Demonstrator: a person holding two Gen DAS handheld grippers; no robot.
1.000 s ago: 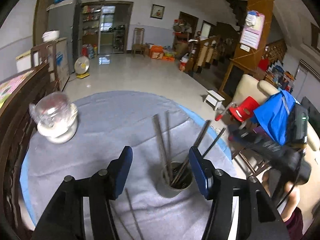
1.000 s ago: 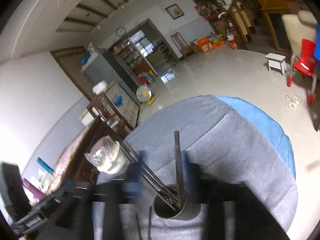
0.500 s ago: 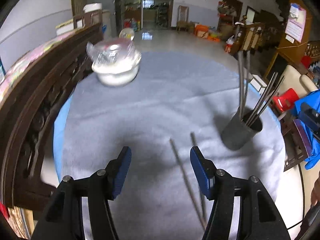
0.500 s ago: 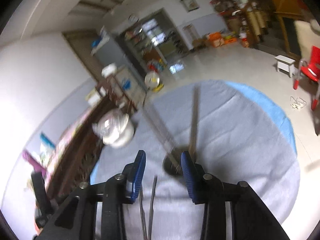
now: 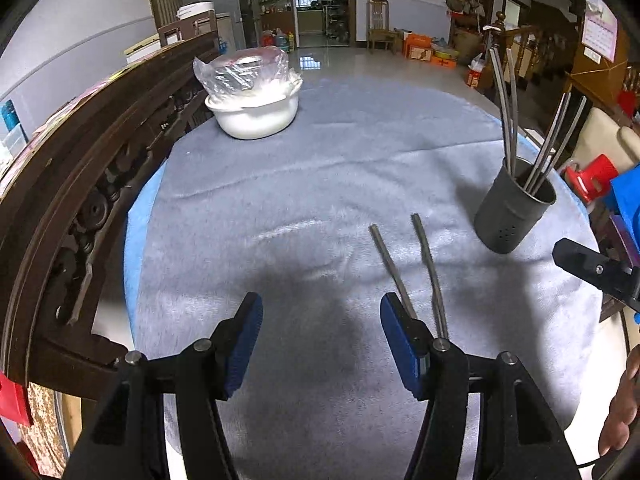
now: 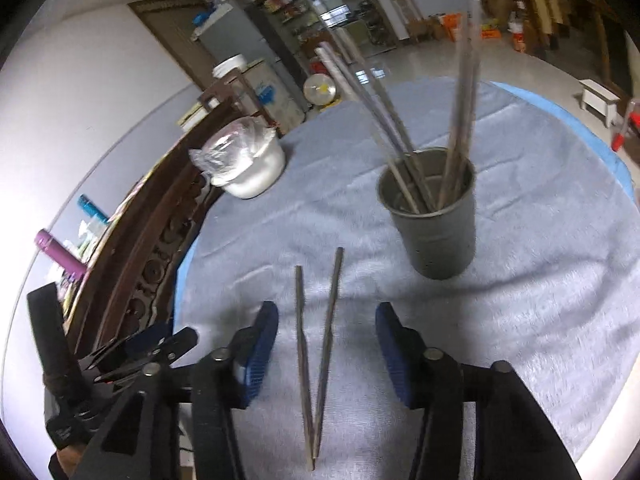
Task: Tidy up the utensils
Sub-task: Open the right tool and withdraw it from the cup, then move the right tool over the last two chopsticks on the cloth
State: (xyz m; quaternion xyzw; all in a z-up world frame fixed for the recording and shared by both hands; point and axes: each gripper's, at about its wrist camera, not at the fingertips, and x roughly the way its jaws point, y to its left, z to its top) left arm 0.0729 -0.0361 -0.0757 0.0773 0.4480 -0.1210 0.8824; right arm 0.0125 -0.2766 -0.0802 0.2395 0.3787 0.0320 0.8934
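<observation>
A: Where are the loose chopsticks [image 6: 316, 360]?

B: Flat on the grey cloth [image 6: 520, 320], two of them in a narrow V, tips meeting nearest the right camera. They lie in the gap of the right gripper [image 6: 326, 344], whose jaws are opening; neither pad touches them.

A: And the left gripper [image 5: 320, 344]?

B: Parted about halfway with only cloth between the pads. In its view the chopsticks [image 5: 412, 276] run just past its right finger [image 5: 400, 344], outside the gap.

A: The holder?

B: A dark metal cup [image 6: 434, 216] stands upright beyond the pair, holding several more chopsticks that lean against its rim. The left view shows small holes low in the cup's [image 5: 516, 208] wall; the right view looks down into its mouth.

A: Room to move?

B: Bare cloth lies all round the pair. A white bowl [image 5: 256, 112] wrapped in clear plastic sits well apart near the far edge, beside a carved dark wood rail [image 5: 80, 184] hugging the table's left side.

A: And the surroundings?

B: Blue table edge [image 6: 600, 136] peeks from under the cloth; beyond, a tiled floor [image 5: 352, 64] and cluttered shelves.
</observation>
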